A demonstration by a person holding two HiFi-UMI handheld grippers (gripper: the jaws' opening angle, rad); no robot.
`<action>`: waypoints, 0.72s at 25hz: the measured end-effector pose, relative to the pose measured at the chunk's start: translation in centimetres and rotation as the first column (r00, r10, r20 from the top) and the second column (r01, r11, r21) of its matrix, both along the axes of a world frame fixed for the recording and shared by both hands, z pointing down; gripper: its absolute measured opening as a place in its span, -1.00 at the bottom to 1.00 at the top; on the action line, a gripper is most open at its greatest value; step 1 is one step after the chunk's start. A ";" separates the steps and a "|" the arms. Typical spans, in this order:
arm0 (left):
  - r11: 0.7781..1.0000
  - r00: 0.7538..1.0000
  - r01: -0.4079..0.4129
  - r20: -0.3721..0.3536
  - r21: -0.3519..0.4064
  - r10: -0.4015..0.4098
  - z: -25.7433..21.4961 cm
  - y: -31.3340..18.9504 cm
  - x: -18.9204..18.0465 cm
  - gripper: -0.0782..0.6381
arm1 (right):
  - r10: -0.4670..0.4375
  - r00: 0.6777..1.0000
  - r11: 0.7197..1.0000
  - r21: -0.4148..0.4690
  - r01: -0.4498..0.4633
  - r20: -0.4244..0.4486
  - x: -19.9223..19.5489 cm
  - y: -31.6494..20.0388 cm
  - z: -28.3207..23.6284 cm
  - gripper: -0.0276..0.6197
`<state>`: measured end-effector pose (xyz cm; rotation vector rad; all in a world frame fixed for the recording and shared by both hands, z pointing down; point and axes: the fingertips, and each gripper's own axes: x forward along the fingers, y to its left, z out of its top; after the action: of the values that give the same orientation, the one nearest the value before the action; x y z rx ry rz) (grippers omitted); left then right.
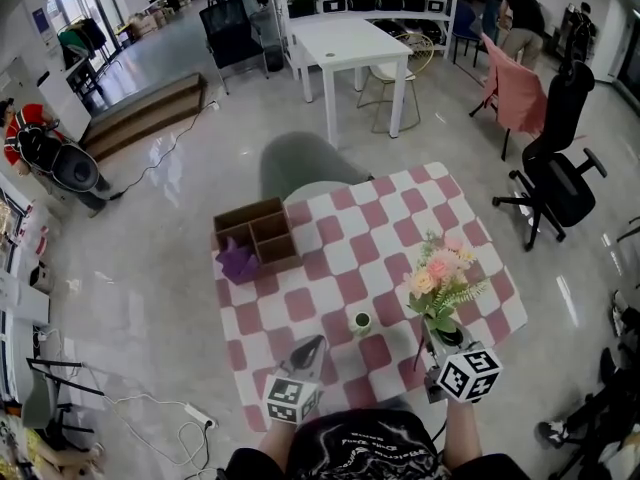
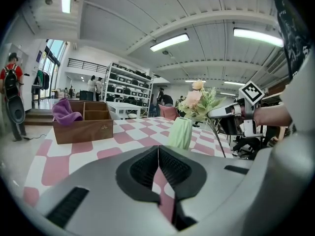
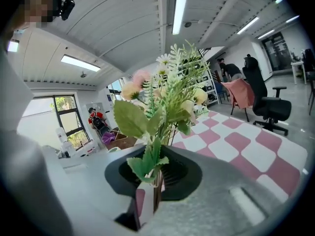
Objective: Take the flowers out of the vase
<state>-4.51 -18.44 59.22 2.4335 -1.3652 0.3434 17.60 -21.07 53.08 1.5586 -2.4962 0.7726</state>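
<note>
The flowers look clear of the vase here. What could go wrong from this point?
1. The right gripper pinches only the thin stems of the flowers. The top-heavy bunch might twist or slip out of the jaws.
2. The stem ends hang near the small green vase, and the shut left gripper is not steadying it. A sideways swing could tip it over.

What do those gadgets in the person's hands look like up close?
They match. The left tool and right tool each have a smooth grey body, two black ribbed pads and a white cube printed with black square markers. The person wears a black top with pale print.
</note>
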 end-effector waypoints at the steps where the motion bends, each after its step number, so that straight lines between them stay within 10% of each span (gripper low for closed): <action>1: 1.000 1.000 0.000 0.001 -0.001 0.000 0.1 0.0 0.0 -0.75 | 0.002 1.000 1.000 -0.013 -0.002 -0.007 0.1 0.1 0.5 -0.76; 18: 1.000 1.000 0.012 0.004 -0.017 -0.012 0.6 -0.3 0.5 -0.75 | 0.030 0.999 0.993 -0.109 -0.034 -0.038 1.6 -0.5 4.6 -0.77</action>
<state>-4.06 -18.77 59.77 2.4115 -1.3721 0.3555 19.20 -21.59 57.68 1.5651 -2.3659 0.8623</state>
